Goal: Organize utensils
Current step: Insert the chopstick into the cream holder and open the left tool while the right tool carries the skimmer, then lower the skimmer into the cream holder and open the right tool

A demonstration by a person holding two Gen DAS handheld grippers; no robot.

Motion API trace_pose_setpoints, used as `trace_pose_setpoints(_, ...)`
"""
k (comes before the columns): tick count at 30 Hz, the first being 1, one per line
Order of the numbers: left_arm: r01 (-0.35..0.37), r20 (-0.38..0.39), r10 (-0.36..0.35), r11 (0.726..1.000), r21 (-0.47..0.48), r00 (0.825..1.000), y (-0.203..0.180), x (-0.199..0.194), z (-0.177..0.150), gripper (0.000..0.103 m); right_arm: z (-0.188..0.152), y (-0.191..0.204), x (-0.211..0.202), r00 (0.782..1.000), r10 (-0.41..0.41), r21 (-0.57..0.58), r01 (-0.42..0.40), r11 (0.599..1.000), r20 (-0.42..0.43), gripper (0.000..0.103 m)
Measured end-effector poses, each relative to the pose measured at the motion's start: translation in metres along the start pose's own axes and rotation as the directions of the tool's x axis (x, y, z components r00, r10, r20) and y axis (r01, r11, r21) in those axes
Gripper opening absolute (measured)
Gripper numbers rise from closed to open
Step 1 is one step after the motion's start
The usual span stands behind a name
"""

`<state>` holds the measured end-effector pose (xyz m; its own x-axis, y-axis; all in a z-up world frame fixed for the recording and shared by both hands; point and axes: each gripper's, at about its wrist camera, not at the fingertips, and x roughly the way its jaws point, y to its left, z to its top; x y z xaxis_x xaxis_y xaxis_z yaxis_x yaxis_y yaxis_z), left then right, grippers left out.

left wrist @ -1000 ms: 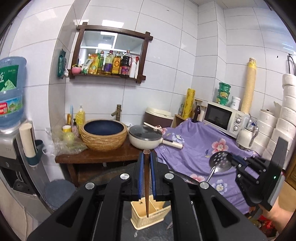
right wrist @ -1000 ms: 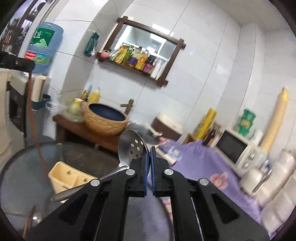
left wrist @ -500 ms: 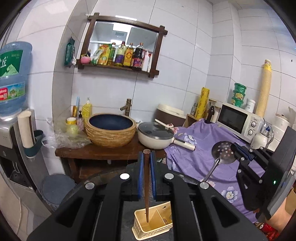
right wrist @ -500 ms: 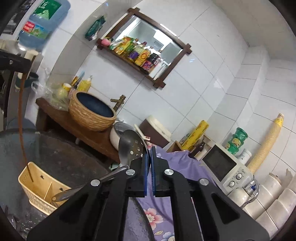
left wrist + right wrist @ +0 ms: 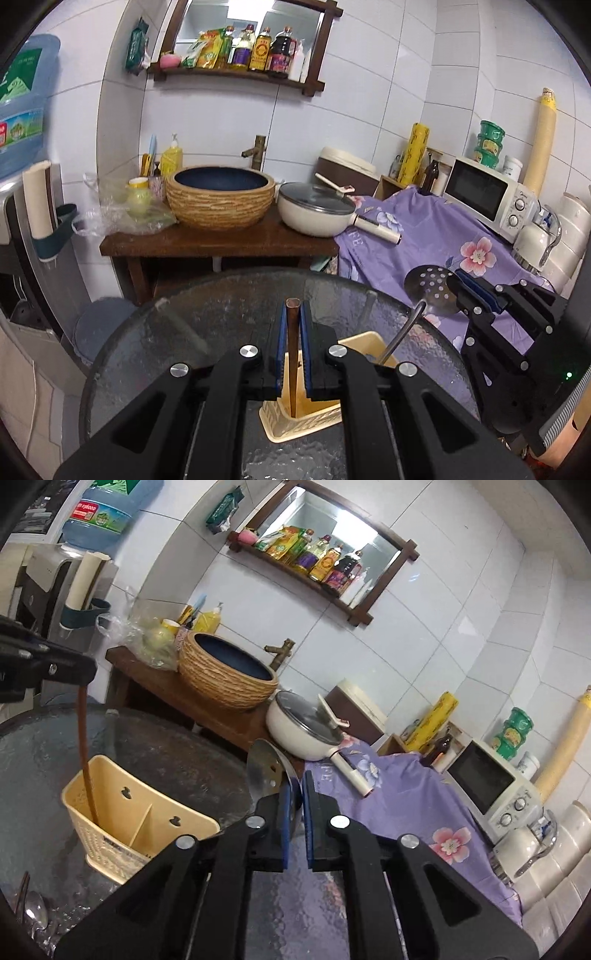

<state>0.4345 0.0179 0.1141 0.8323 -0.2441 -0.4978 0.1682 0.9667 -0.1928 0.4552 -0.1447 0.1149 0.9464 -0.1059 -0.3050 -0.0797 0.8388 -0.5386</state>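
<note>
Cream holder, brown chopstick

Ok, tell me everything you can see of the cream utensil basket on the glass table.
The basket is pale cream plastic with a woven-look lattice front and a taller solid back wall with two hanging holes. A divider splits it into two compartments. It stands upright on the dark textured glass table. The brown chopstick in the left tongs dips into its left compartment as the right camera sees it; the slotted spoon's handle runs down toward the other side.
</note>
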Motion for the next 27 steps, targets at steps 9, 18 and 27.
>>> trace_pose_setpoints(9, -0.009, 0.033, 0.008, 0.999, 0.033, 0.999, -0.002, -0.009, -0.012, 0.065, -0.014, -0.015, -0.008, 0.999, 0.032, 0.093, -0.033, 0.995, 0.012, 0.056)
trace_pose_setpoints(18, -0.029, 0.051, 0.027, 0.999, 0.032, 0.998, 0.006, -0.062, -0.063, 0.085, -0.072, -0.019, -0.058, 0.983, 0.175, 0.329, -0.146, 0.933, -0.060, 0.060)
trace_pose_setpoints(27, -0.086, -0.086, 0.101, 0.984, 0.156, 0.991, 0.003, -0.113, -0.187, 0.085, -0.178, 0.034, -0.149, 0.929, 0.331, 0.413, -0.240, 0.878, -0.165, 0.060)
